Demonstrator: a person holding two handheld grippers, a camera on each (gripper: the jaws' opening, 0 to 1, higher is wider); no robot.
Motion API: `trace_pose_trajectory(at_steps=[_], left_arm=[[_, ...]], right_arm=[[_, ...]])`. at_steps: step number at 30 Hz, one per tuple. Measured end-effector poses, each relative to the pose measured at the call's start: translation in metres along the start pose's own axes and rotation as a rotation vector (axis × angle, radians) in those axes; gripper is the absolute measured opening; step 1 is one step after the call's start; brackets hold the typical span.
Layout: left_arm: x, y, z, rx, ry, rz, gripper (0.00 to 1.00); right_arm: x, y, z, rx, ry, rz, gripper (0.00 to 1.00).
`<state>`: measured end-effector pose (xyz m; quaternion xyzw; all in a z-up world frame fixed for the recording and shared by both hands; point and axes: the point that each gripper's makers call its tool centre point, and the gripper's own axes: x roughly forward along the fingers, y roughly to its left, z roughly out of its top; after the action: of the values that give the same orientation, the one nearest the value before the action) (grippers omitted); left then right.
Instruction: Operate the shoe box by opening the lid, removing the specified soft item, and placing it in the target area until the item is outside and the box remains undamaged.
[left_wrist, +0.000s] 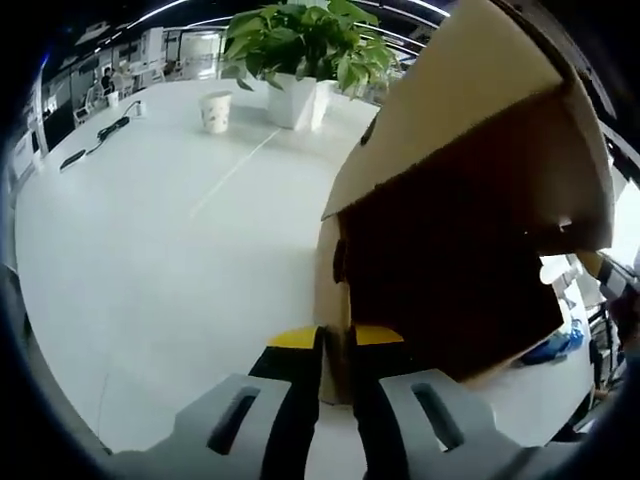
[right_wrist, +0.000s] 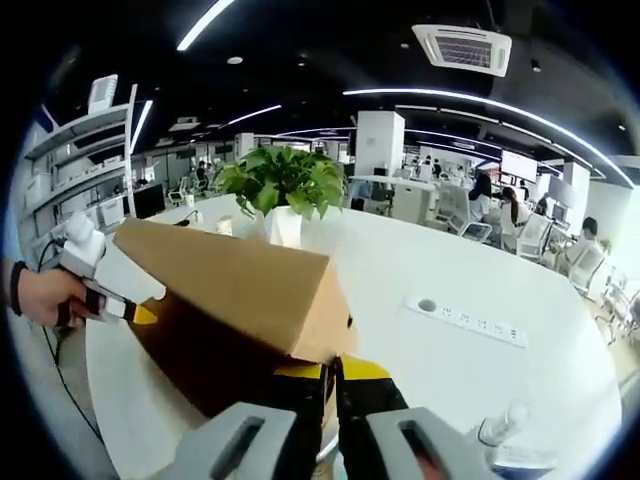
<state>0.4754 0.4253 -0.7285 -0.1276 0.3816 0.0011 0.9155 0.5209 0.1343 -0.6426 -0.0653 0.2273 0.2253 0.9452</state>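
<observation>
You hold the shoe box (left_wrist: 470, 200) between your two grippers, one at each end. In the left gripper view, your left gripper (left_wrist: 337, 350) is clenched on a thin cardboard edge at the lower corner of the box: the two jaws with yellow tips stand almost together and the cardboard wall passes between them. The lid (left_wrist: 470, 90) is lifted and tilts up to the right above the dark inside of the box. You cannot tell what lies inside, because the interior is in shadow.

In the right gripper view, your right gripper (right_wrist: 332, 385) also grasps a cardboard edge at the near corner of the box (right_wrist: 250, 300); its jaws are closed on the wall just under the brown lid (right_wrist: 235, 275). At the far end of the box, on the left of this view, you see your hand (right_wrist: 45, 295) holding the other gripper (right_wrist: 110, 300), which touches the box there.

The box stands low over the white worktop (left_wrist: 150, 250). Beyond it there is a green plant in a white pot (left_wrist: 295, 95) and, beside it, a paper cup (left_wrist: 215, 110), both well apart from the box. In the right gripper view, a white power strip (right_wrist: 470, 320) lies on the worktop to the right, and a clear plastic bottle (right_wrist: 500, 430) lies near the lower right edge.
</observation>
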Motion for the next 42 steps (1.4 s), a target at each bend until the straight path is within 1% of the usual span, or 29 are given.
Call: trace_pose_trajectory(at_steps=[7,10,16,27,34,42], left_arm=[[0.000,-0.001,0.000,0.003,-0.001,-0.012,0.10],[0.000,-0.001,0.000,0.003,-0.001,-0.016,0.11],[0.000,-0.003,-0.001,0.011,-0.004,-0.023,0.12],[-0.004,-0.004,0.002,0.033,-0.014,-0.034,0.12],[-0.012,-0.004,0.005,0.053,-0.029,-0.039,0.13],[-0.024,-0.002,0.009,0.098,-0.054,-0.048,0.13]], right_arm=[[-0.002,0.001,-0.010,0.014,0.013,-0.003,0.00],[-0.003,0.000,-0.018,0.032,0.026,-0.003,0.00],[-0.003,0.007,-0.031,0.048,0.049,0.008,0.00],[-0.003,0.012,-0.038,0.065,0.067,0.016,0.00],[-0.006,0.014,-0.040,0.066,0.070,0.022,0.00],[-0.012,0.015,-0.044,0.061,0.077,0.026,0.00]])
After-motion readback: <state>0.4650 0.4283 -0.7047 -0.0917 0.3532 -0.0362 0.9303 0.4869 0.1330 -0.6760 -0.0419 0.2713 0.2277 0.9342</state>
